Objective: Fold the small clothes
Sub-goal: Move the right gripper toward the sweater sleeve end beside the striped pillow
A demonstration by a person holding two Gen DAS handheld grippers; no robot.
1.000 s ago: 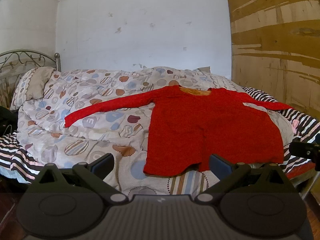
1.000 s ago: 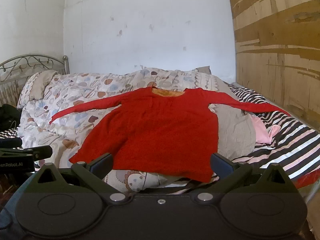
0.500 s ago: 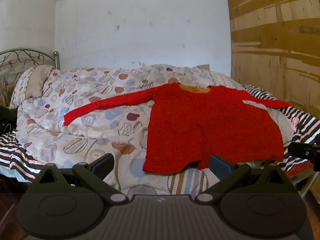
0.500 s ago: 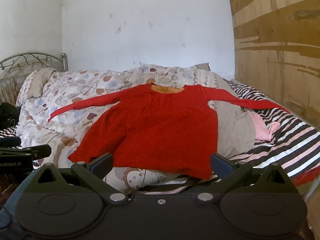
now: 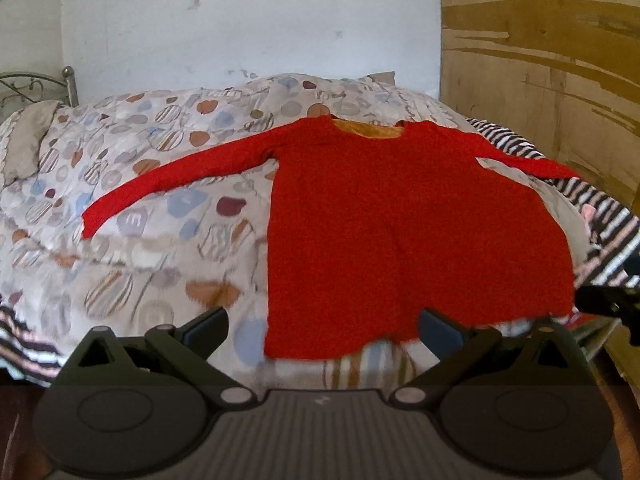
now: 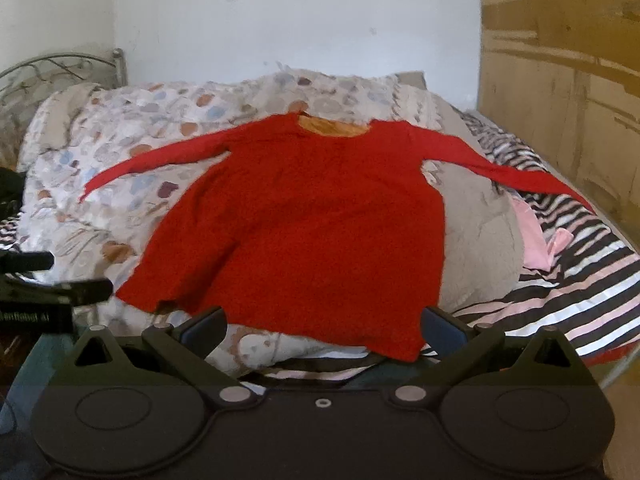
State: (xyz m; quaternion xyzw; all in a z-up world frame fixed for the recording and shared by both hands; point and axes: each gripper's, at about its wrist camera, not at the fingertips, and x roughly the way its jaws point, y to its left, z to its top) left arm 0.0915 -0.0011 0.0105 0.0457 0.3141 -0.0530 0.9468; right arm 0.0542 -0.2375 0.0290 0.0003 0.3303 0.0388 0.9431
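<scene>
A red long-sleeved top [image 5: 400,224] lies flat on the bed, face down or up I cannot tell, both sleeves spread out, its orange-lined neck at the far end. It also shows in the right wrist view [image 6: 312,220]. My left gripper [image 5: 322,328] is open and empty, just in front of the hem's left part. My right gripper [image 6: 322,328] is open and empty, just in front of the hem's right part. The right gripper's tip [image 5: 608,304] shows at the right edge of the left wrist view; the left gripper [image 6: 52,292] shows at the left of the right wrist view.
The top lies on a patterned duvet [image 5: 132,200] over a striped sheet [image 6: 560,280]. A pink garment [image 6: 540,240] lies to the right of the top. A metal headboard [image 6: 52,68] stands at the left, a wooden panel [image 5: 560,80] at the right.
Both grippers have moved closer to the bed and the hem of the red top, which now looks larger. Both stay open. The top has not moved.
</scene>
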